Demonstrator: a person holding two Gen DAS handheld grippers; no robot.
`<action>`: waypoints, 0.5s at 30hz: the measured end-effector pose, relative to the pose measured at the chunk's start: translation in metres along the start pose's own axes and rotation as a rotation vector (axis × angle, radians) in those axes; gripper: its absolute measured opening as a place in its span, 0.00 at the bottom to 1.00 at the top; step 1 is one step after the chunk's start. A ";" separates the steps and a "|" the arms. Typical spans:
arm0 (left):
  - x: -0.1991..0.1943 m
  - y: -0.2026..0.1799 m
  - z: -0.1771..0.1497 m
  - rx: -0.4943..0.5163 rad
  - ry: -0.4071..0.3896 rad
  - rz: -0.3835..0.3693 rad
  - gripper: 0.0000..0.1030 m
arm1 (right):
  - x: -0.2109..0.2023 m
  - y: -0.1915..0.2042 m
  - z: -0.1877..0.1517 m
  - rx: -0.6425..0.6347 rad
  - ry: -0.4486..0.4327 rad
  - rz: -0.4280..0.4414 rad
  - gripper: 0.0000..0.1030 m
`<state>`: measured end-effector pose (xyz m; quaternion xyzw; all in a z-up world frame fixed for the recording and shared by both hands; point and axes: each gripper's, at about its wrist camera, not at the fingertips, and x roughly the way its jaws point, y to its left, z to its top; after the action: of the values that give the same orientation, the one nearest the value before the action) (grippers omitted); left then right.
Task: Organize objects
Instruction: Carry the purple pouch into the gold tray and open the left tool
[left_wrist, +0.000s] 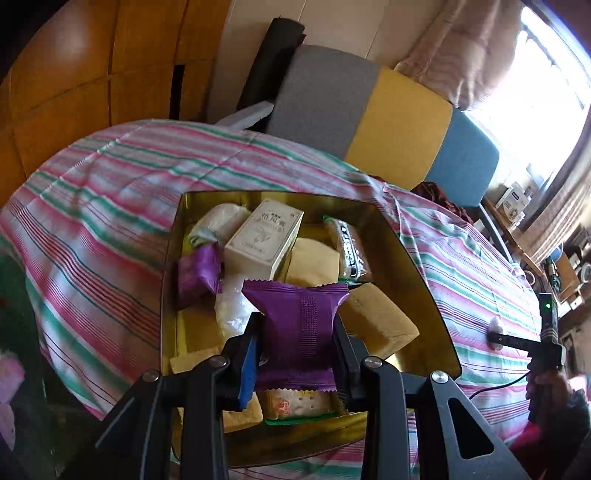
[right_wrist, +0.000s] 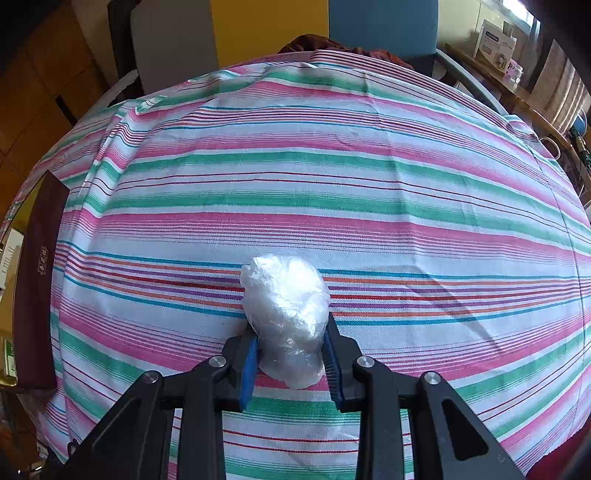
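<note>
In the left wrist view my left gripper is shut on a purple snack packet, held above a gold-lined tin box. Inside the box lie a cream carton, another purple packet, yellowish cakes, a dark wrapped bar and a cracker pack. In the right wrist view my right gripper is shut on a white plastic-wrapped lump that rests on the striped cloth. The right gripper also shows at the right edge of the left wrist view.
The striped cloth covers the table. A chair with grey, yellow and blue panels stands behind it. The box's dark red outer wall sits at the left edge of the right wrist view. A cluttered wooden shelf runs along the right.
</note>
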<state>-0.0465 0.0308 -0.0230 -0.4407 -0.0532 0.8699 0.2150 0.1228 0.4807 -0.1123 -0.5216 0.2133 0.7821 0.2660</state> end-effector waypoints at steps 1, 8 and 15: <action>0.003 0.000 0.000 -0.009 0.011 -0.009 0.33 | 0.000 0.000 0.000 -0.001 0.000 -0.001 0.29; 0.043 -0.018 0.011 -0.004 0.084 -0.030 0.34 | -0.002 0.000 0.000 -0.003 0.001 -0.003 0.29; 0.083 -0.025 0.015 0.001 0.146 0.008 0.36 | -0.002 0.001 0.000 -0.004 0.001 -0.003 0.30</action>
<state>-0.0937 0.0902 -0.0685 -0.5032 -0.0351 0.8362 0.2153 0.1227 0.4799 -0.1102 -0.5229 0.2112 0.7818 0.2660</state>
